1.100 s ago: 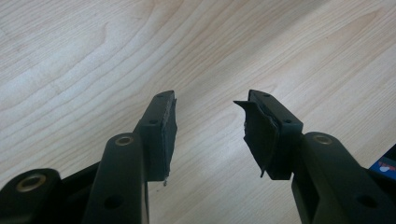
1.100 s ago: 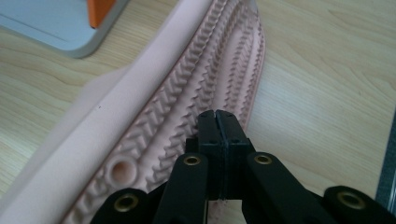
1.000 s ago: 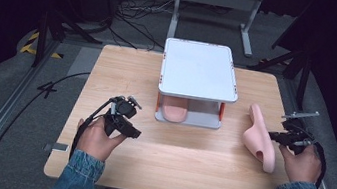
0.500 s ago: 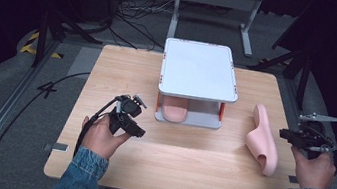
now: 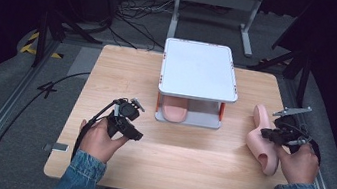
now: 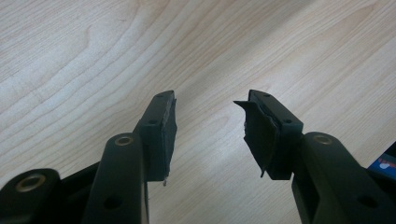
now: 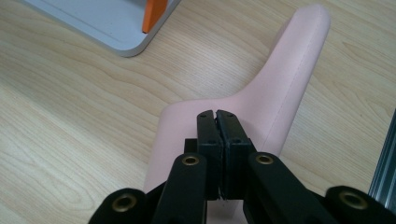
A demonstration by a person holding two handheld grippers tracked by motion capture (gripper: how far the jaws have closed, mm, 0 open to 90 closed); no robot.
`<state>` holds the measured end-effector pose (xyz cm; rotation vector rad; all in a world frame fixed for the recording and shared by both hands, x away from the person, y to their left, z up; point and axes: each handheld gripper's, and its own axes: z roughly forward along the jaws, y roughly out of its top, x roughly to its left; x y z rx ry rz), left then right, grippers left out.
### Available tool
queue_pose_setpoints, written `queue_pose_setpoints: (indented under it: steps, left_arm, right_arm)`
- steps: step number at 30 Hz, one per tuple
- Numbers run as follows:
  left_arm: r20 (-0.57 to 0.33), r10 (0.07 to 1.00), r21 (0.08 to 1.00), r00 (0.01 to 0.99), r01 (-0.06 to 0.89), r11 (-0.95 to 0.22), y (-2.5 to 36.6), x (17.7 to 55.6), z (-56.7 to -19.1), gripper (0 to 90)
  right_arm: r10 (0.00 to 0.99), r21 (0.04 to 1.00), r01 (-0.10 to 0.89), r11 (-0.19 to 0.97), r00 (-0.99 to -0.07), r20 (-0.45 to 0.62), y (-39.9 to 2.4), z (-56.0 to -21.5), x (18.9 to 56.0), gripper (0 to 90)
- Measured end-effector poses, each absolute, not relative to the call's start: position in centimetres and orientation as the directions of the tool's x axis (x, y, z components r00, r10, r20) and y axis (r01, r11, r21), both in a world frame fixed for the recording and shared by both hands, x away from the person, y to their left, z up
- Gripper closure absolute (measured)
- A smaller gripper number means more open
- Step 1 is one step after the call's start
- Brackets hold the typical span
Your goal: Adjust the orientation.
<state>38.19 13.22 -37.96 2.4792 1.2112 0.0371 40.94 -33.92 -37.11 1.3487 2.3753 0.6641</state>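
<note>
Both jaws differ: left gripper (image 6: 210, 135) half-open, empty; right gripper (image 7: 218, 116) closed, seemingly above pink slipper (image 7: 280, 88).

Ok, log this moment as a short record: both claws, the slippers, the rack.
surface: wooden table
rack: white two-level rack with orange posts, at the table's middle back
slipper 1: pink slipper on the lower shelf
slipper 2: pink slipper on the table, to the right of the rack
left claw: open, nothing between the jaws, above bare wood
right claw: jaws have just closed and are now shut, pads together, over slipper 2; whether it pinches the slipper cannot be told
</note>
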Motion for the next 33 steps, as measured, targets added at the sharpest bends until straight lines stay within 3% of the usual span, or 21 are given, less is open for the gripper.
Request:
queue_pose_setpoints:
  steps: [9,22,29,33]
  left_arm:
    - [-0.144,0.755,0.349,0.640,0.747,-0.566,12.6,38.6,-37.9,53.3]
    - [-0.149,0.742,0.344,0.653,0.738,-0.581,11.9,39.0,-38.0,53.3]
    - [-0.157,0.736,0.347,0.659,0.734,-0.583,11.6,39.2,-37.9,53.3]
    - [-0.156,0.735,0.350,0.660,0.733,-0.584,11.5,39.3,-37.9,53.3]
  right_arm:
    - [0.896,0.580,0.716,0.390,-0.440,-0.059,-36.3,-36.6,40.3,88.5]
    - [0.967,0.561,0.789,0.251,-0.230,-0.109,-42.0,-37.5,39.6,89.8]
    - [0.978,0.500,0.842,0.203,-0.204,-0.053,-43.7,-40.1,40.2,89.8]
    - [0.970,0.471,0.854,0.220,-0.241,-0.017,-43.2,-41.5,40.6,89.8]
